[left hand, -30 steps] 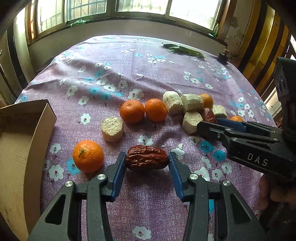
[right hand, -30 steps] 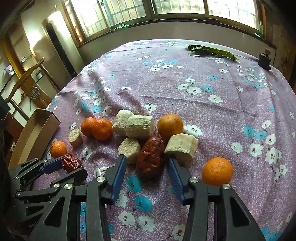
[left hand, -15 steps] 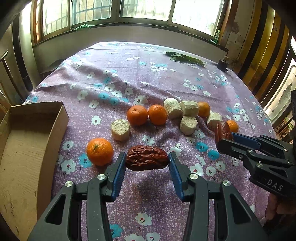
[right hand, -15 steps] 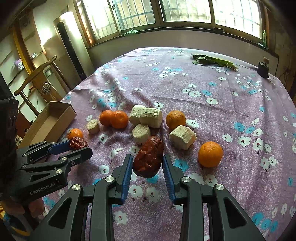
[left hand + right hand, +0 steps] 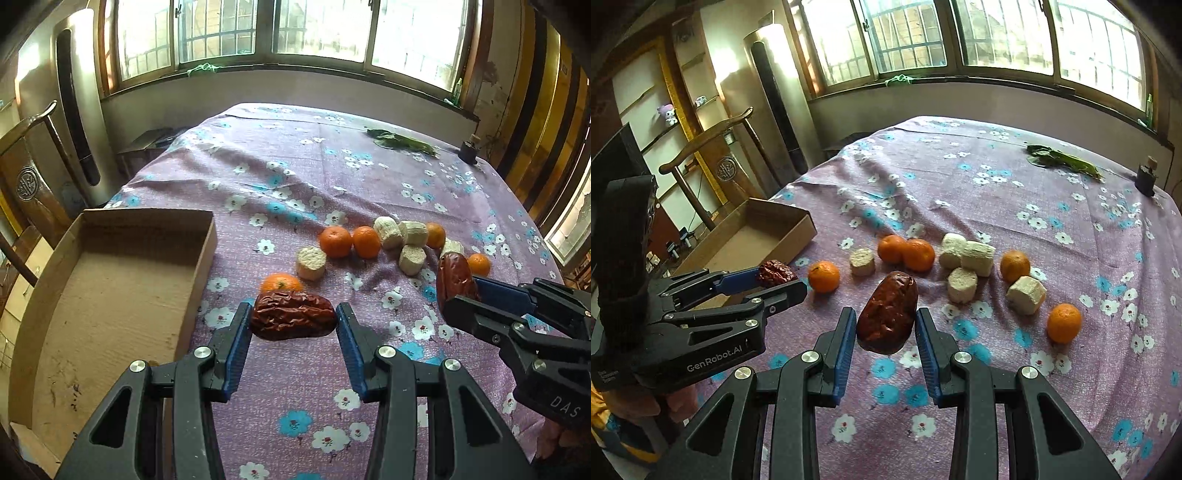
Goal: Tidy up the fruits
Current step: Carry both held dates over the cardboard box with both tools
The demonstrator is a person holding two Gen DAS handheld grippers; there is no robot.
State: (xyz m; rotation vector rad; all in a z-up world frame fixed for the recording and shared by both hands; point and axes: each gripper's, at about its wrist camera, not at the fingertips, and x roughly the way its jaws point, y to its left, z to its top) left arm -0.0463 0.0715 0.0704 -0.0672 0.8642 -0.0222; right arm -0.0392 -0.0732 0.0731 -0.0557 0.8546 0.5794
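Observation:
My left gripper point(image 5: 293, 325) is shut on a wrinkled red date point(image 5: 291, 319), held crosswise above the cloth just right of the cardboard box point(image 5: 110, 295). My right gripper point(image 5: 885, 325) is shut on a second red date point(image 5: 888, 312), held lengthwise above the cloth. Each gripper shows in the other's view: the right one point(image 5: 456, 291) with its date point(image 5: 454, 275), the left one point(image 5: 775, 277) with its date point(image 5: 777, 271). Several oranges point(image 5: 823, 276) and pale cut cylinder pieces point(image 5: 962, 284) lie on the purple flowered tablecloth point(image 5: 997, 192).
The open, shallow box point(image 5: 753, 236) sits at the table's left edge. A green leafy bunch point(image 5: 1063, 160) and a small dark bottle point(image 5: 1145, 177) are at the far right of the table. A wooden chair point(image 5: 713, 162) and tall standing unit point(image 5: 775, 103) stand beyond the table's left side.
Both grippers have lifted with their dates and drawn back from the fruit pile. The left one has moved toward the box; the right gripper closed on its date and raised it off the cloth.

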